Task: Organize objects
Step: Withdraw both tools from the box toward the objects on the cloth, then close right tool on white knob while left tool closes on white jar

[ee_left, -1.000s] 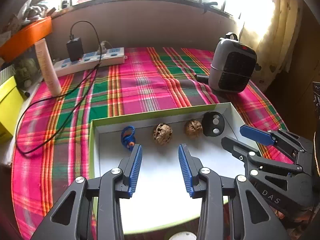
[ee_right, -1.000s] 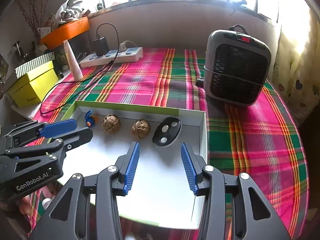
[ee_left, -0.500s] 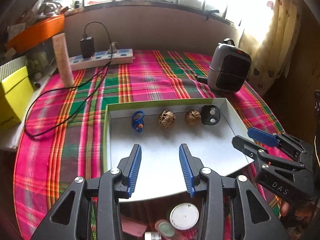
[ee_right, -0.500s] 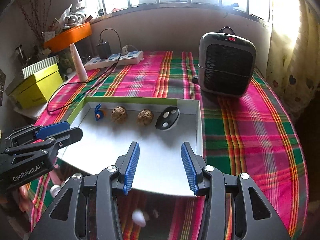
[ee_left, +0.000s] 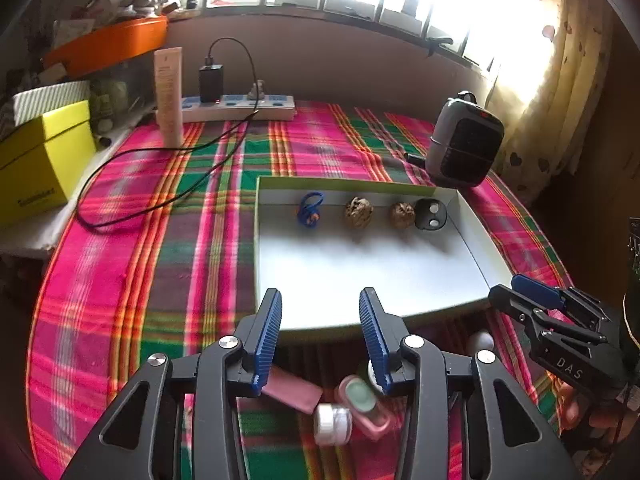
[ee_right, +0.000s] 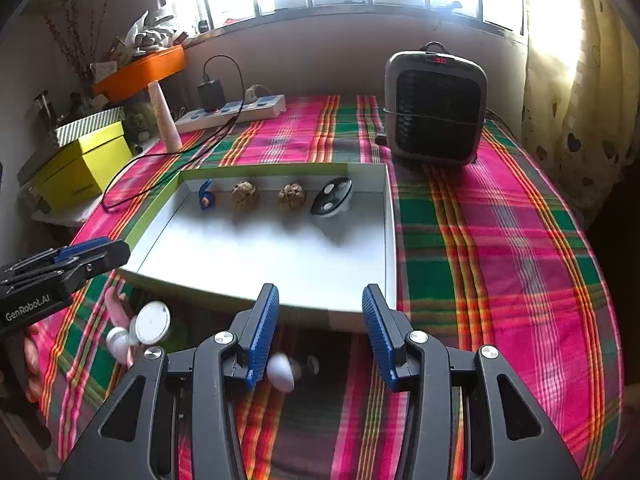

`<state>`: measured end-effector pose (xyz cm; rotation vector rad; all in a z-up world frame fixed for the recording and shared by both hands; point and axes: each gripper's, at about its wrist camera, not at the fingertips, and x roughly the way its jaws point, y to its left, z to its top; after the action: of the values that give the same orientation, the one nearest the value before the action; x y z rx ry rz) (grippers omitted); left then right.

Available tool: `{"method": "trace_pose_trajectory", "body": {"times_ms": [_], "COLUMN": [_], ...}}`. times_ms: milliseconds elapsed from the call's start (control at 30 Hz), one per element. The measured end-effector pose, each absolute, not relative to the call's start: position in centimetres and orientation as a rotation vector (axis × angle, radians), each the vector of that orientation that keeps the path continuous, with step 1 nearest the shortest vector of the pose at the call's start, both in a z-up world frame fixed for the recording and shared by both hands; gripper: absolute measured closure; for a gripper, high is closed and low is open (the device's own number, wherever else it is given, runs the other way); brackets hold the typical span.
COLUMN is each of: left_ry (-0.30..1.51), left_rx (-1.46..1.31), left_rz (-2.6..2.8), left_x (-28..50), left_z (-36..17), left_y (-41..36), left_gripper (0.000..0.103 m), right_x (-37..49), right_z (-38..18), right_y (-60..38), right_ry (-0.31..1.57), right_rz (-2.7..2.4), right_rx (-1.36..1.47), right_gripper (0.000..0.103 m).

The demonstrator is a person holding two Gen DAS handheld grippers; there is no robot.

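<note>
Tray [ee_left: 476, 248] holds two walnuts [ee_left: 359, 211], one blue clip [ee_left: 309, 210], one black fob [ee_left: 431, 213]; both grippers' fingers apart, empty.

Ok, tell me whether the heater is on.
Apparently on: the heater shows a lit red readout at its top; digits too blurred to read.

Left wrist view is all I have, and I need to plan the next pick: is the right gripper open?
Observer: Yes, the right gripper has its jaws wide apart and holds nothing.
Operator: Anything near it to grab?
Observer: A white egg-shaped piece, blurred, shows on the cloth between its fingers, close to the left one.
Operator: What's right of the tray?
Observer: Plaid cloth stretches wide beside the tray, with the heater behind its far right corner.
</note>
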<state>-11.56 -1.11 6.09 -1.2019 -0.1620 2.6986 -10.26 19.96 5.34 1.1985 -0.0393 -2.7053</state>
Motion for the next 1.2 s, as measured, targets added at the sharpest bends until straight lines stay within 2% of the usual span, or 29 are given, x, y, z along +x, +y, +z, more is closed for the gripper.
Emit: {"method": "trace_pose_trajectory", "body": {"times_ms": [1200], "left_ry": [-0.247], "left_rx": [-1.263], "left_rz": [2.601], "left_x": [-6.6], "left_z": [2.5], "left_y": [-2.9], "left_gripper": [0.062], "right_x": [-7.9], "right_z": [2.6], "right_y": [19.2], "right_ry": [-0.044], "right_rz": [-2.651], "right_rx": [1.257], "right_gripper": [0.058]}}
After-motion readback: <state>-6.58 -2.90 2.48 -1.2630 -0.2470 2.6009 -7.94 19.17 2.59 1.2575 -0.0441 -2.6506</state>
